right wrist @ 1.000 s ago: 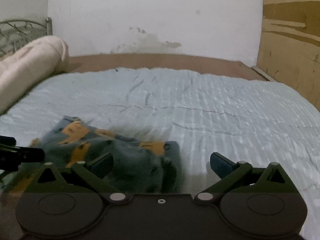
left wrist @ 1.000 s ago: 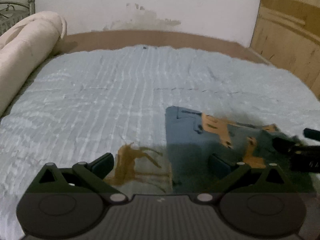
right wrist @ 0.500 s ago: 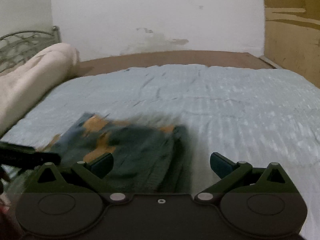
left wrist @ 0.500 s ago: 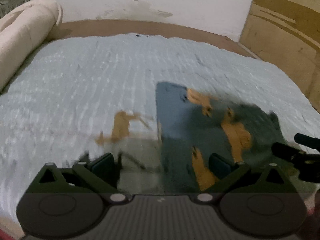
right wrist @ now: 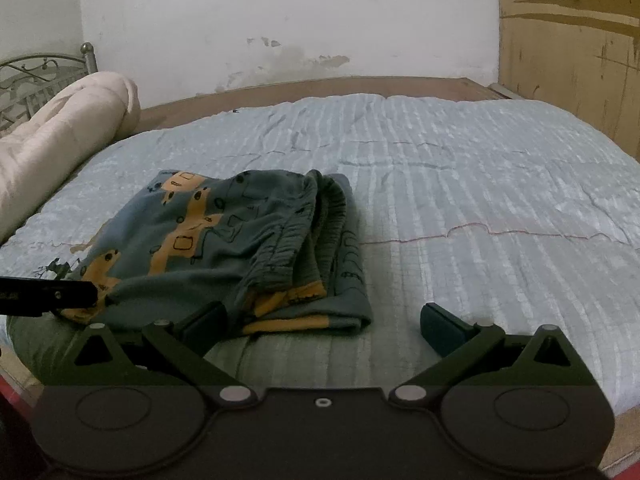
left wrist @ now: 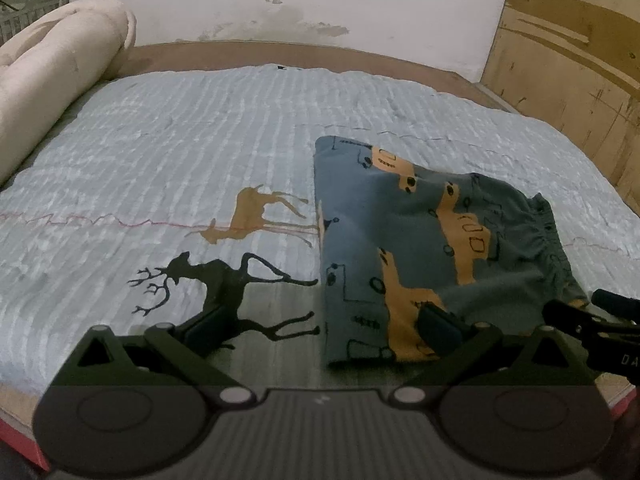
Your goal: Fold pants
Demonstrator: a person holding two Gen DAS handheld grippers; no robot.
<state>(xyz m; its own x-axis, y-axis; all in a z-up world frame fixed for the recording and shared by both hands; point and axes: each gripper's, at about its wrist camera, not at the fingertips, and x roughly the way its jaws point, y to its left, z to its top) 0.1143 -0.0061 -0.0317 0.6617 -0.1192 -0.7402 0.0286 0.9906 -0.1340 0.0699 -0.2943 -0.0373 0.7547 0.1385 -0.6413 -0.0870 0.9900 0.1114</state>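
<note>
The pants (left wrist: pixel 424 248), grey-blue with orange patches and small black drawings, lie folded into a compact stack on the pale blue quilt (left wrist: pixel 200 152). In the right wrist view the pants (right wrist: pixel 224 240) show their gathered waistband on top and layered edges facing me. My left gripper (left wrist: pixel 320 330) is open, just short of the stack's near left corner, holding nothing. My right gripper (right wrist: pixel 324 322) is open too, with the stack's near right corner just beyond its left finger. Each gripper's tip shows at the edge of the other's view.
A rolled cream duvet (left wrist: pixel 52 72) lies along the bed's left side by a metal bedframe (right wrist: pixel 36 72). Deer prints (left wrist: pixel 224 292) mark the quilt left of the pants. A wooden panel (left wrist: pixel 568 64) stands at the right; a white wall is behind.
Both grippers have drawn back and risen from the pants, so the folded stack now lies still and sharp. The deer prints on the quilt have come into full view.
</note>
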